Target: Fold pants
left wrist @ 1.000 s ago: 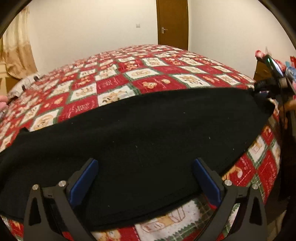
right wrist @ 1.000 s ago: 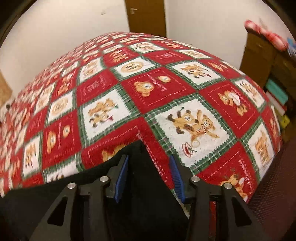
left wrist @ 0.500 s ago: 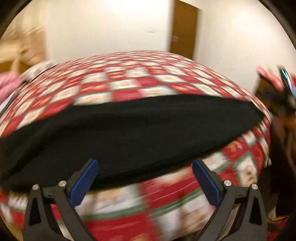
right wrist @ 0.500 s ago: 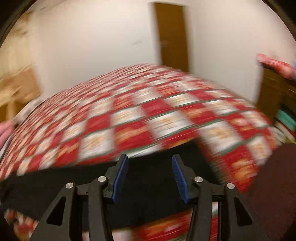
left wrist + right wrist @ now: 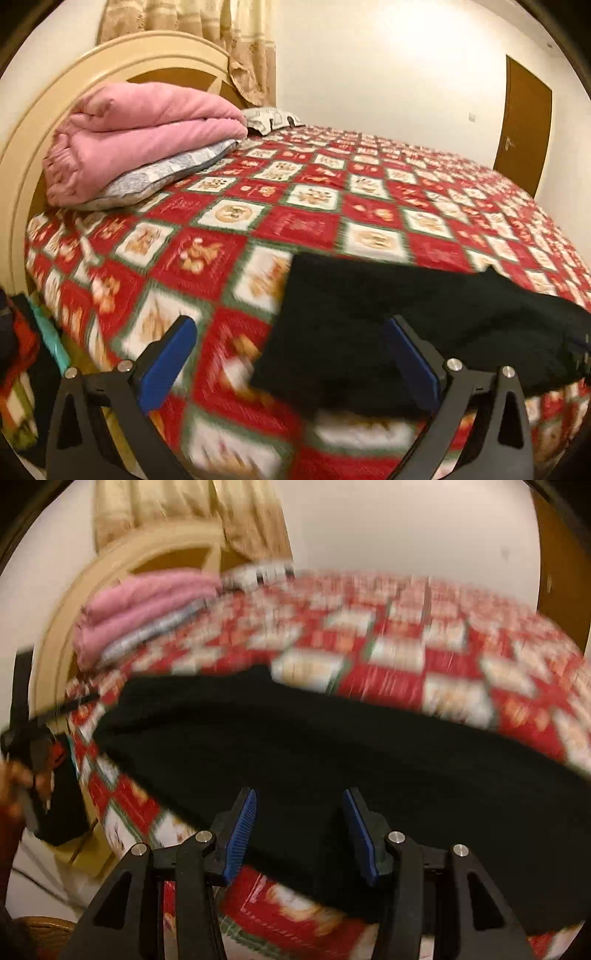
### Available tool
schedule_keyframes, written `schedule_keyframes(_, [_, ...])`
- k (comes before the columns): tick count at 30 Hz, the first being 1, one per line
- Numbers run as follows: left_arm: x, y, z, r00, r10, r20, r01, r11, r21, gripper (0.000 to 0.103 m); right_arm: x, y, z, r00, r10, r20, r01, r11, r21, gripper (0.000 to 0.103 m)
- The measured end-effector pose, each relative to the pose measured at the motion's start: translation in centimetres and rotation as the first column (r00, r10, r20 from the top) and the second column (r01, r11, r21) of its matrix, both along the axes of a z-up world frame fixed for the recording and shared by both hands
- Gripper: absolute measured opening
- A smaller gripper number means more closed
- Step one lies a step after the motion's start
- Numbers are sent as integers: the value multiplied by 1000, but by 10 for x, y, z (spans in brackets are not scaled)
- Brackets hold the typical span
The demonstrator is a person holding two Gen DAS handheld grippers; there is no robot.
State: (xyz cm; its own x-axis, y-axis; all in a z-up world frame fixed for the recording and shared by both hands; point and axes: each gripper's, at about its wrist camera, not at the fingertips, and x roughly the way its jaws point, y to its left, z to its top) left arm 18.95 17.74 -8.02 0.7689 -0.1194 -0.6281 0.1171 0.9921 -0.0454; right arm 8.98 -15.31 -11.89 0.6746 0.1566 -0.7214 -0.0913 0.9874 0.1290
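At the far left a folded pink blanket sits on a pillow against the headboard, well clear of the work. Next, in the left wrist view, the left tongs hang wide open with nothing between the pads; the bare quilt shows under the left pad and the black cloth lies beneath the right one. The black pants lie flat along the near edge of the bed, their nearest end just right of the middle of that view. In the right wrist view the right tongs stand about half open over the pants, gripping nothing as far as the blurred picture shows.

The step in hand looks like taking hold of this end of the pants to carry it over for a fold. To do it well, both tongs should come down on the same short edge, one near each corner, pinch all layers together, then lift just clear of the quilt and lay the end squarely on the far end, keeping the side edges lined up.
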Motion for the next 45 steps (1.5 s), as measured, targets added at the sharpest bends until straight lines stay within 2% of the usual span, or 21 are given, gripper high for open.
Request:
schedule_keyframes(2, [34,4,-14,997,-50,-55,48,998,-27,103,-4,4,-2,999,-10,41,11,1000,-16,56])
schedule_keyframes(4, [50,8,-21,992,-90,-88,86,995,-53,103,-7,9,-3,1000,-1,30,2,1000,-31,60])
schedule_keyframes(8, [75,6,-37,971,-189,-146,160,969,-188,103,-8,15,-5,1000,8,25,-6,997,-82,64])
schedule_keyframes(10, [77,-1,-38,974,-189,-123,168,972,-164,101,-6,18,-6,1000,6,29,-4,995,-96,66])
schedule_keyframes(12, [75,-8,-35,971,-209,-113,196,973,-122,80,-7,15,-4,999,0,35,4,995,-102,67])
schedule_keyframes(13, [75,-7,-33,965,-237,-111,221,965,-140,55,-7,16,-4,999,-5,38,9,994,-108,68])
schedule_keyframes(16, [82,-9,-27,952,-263,-153,232,953,-197,42,-6,21,-4,999,-11,36,16,990,-137,69])
schedule_keyframes(19, [88,-12,-18,962,-218,-162,196,970,-145,39,-8,22,-2,1000,-9,30,13,990,-139,69])
schedule_keyframes(22, [104,-17,-25,965,-181,-187,165,981,-97,42,-9,24,-4,999,-9,37,15,989,-149,69])
schedule_keyframes(24, [108,-22,-30,967,-202,-155,199,979,-35,53,-11,26,-5,999,-2,44,9,986,-168,69])
schedule_keyframes(26, [109,-23,-31,974,-192,-122,204,974,97,91,-12,26,-5,999,7,45,1,985,-172,69])
schedule_keyframes(28, [112,-12,-26,971,-196,-139,211,972,102,100,-11,24,-3,999,15,35,-9,987,-163,69])
schedule_keyframes(30, [108,0,-17,959,-230,-165,247,965,86,100,-11,19,5,999,17,32,-14,994,-113,69])
schedule_keyframes(32, [89,10,1,965,-230,-128,244,963,110,100,-15,16,21,994,24,102,-21,1000,-22,69])
schedule_keyframes(34, [70,10,17,976,-206,-72,213,969,123,100,-12,23,31,988,49,146,-50,999,8,69])
schedule_keyframes(36, [48,-1,33,988,-152,23,145,969,202,99,-2,37,33,985,81,155,-81,997,-10,69])
schedule_keyframes(38, [32,-19,43,981,-156,113,119,953,280,99,10,54,27,984,111,142,-107,994,-36,69])
schedule_keyframes(40, [29,-37,48,974,-150,170,88,940,330,99,22,72,13,982,167,92,-164,986,-33,69])
schedule_keyframes(41, [31,-43,50,974,-149,173,84,938,335,99,28,82,3,979,197,48,-195,980,-30,69])
schedule_keyframes(43, [35,-53,51,975,-163,153,113,950,292,99,26,101,-7,975,208,81,-195,970,-142,74])
schedule_keyframes(45, [29,-59,50,973,-179,144,142,962,233,99,22,111,-9,970,232,76,-212,955,-207,76])
